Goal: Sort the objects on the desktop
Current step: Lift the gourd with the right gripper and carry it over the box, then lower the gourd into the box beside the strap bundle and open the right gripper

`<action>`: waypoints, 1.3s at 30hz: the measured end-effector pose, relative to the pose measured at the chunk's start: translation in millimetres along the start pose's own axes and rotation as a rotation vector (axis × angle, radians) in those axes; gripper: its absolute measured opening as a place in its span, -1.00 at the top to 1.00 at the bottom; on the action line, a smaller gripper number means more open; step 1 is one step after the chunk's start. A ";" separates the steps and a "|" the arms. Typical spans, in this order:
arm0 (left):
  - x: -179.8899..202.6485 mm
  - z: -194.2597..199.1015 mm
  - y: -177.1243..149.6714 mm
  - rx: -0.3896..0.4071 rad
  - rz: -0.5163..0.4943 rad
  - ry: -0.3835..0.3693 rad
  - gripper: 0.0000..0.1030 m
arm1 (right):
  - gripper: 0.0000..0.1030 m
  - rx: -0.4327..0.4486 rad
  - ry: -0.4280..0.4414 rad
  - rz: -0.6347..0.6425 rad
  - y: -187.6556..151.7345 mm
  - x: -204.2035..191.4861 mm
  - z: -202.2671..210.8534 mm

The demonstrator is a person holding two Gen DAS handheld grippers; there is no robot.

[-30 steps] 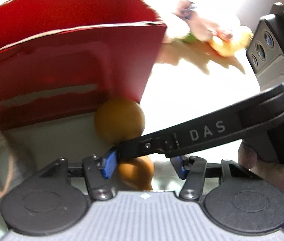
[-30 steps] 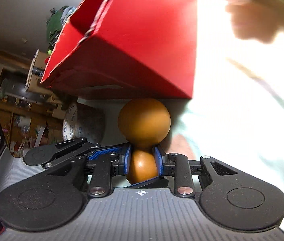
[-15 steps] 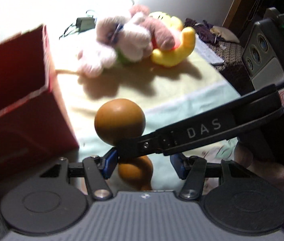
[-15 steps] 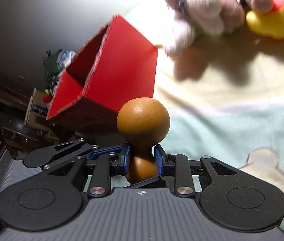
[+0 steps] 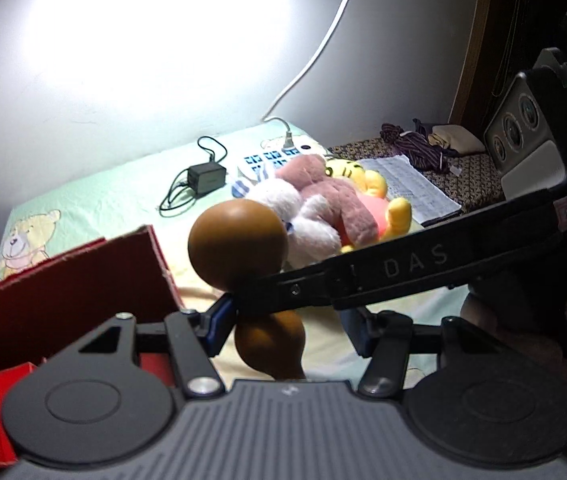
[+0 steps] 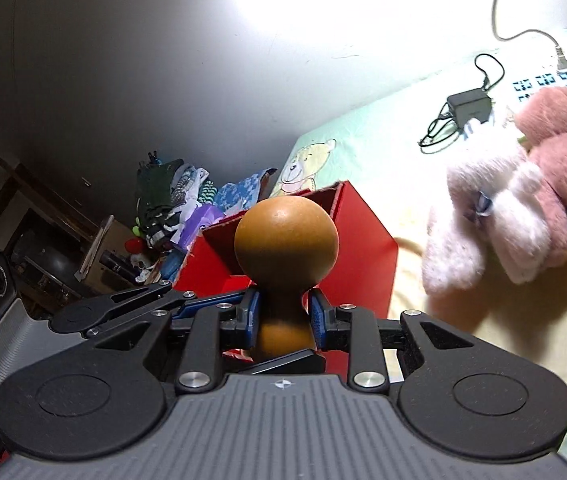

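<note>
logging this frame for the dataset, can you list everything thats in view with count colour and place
gourd-shaped wooden object: 1, orange-brown, held by its neck between the two grippers
box: 1, red, open top, on the bedsheet beside the gourd
plush toys: a pile, white, dusty pink and yellow, mid sheet
power adapter: 1, black, with coiled cord, near the wall
power strip: 1, white, behind the plush toys, a white cable plugged in
bedsheet: 1, pale green and yellow, bear print
paper sheet: 1, white, right of the plush toys
right gripper: 1, black, blue pads, shut on the gourd neck
left gripper: 1, black, jaws spread apart
</note>
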State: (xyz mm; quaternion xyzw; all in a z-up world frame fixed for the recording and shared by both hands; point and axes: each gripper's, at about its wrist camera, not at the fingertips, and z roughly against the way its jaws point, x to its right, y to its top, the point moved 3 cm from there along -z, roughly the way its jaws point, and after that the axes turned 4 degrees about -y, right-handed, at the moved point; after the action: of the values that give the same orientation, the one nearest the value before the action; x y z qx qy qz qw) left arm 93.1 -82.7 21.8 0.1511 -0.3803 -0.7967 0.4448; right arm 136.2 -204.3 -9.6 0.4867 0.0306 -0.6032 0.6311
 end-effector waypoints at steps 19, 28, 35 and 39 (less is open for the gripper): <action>-148.5 -29.3 -42.3 -0.172 0.148 -0.017 -0.13 | 0.44 -0.261 -0.162 0.045 5.3 -42.7 -144.7; -189.0 -56.6 -55.3 -0.281 0.212 -0.051 -0.13 | 0.46 -0.323 -0.268 0.007 -0.5 -39.5 -183.2; -201.2 -74.4 -58.8 -0.398 0.196 -0.007 -0.09 | 0.59 -0.377 -0.276 -0.037 -5.9 -34.5 -198.0; -201.0 -79.0 -60.6 -0.436 0.172 -0.009 -0.10 | 0.58 -0.393 -0.253 -0.071 -7.7 -30.0 -196.2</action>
State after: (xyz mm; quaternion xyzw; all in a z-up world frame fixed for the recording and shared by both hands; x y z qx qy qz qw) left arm 215.1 64.7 -95.2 0.0147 -0.2125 -0.8198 0.5315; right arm 229.5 -53.0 -98.1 0.2736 0.0851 -0.6637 0.6909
